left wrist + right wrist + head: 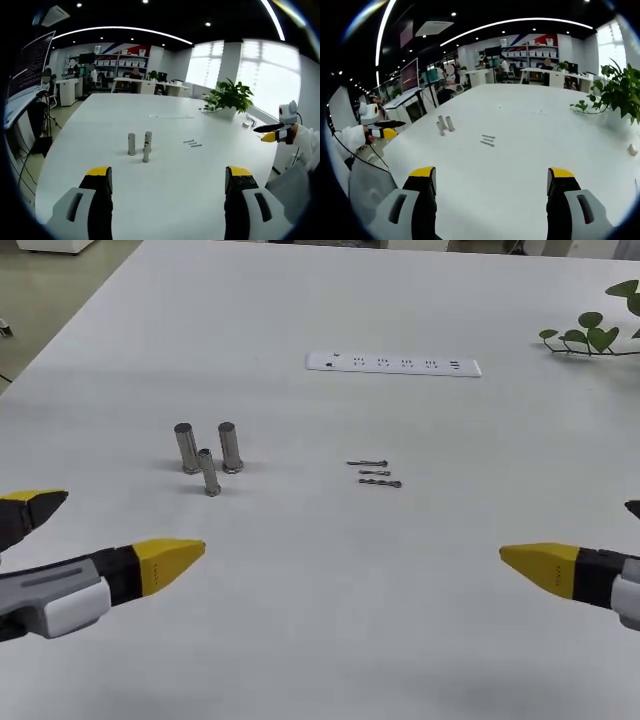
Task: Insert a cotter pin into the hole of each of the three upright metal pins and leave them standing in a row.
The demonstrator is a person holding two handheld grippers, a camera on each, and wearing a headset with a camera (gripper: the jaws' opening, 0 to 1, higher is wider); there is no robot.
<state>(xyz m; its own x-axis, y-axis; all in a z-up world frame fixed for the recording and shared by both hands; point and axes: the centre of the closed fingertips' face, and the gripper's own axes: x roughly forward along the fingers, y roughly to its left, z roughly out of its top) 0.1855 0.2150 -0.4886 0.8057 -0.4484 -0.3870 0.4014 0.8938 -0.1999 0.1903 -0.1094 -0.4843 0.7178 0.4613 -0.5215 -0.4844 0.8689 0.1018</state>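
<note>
Three short upright metal pins (208, 472) stand in a tight cluster on the white table (320, 620), left of centre. Three small cotter pins (375, 473) lie flat to their right, stacked in near-parallel lines. My left gripper (115, 535) hovers open at the lower left, short of the metal pins, with nothing between its yellow fingertips (170, 560). My right gripper (590, 538) hovers open at the lower right, well clear of the cotter pins. The left gripper view has the metal pins (146, 151) and cotter pins (192, 143) ahead of the gripper (169, 180). The right gripper view has both groups (445, 124), (487, 140) beyond the gripper (492, 180).
A white power strip (392, 364) lies across the far middle of the table. A leafy plant (595, 330) reaches in at the far right edge. Office desks, shelves and people stand in the background (95, 75).
</note>
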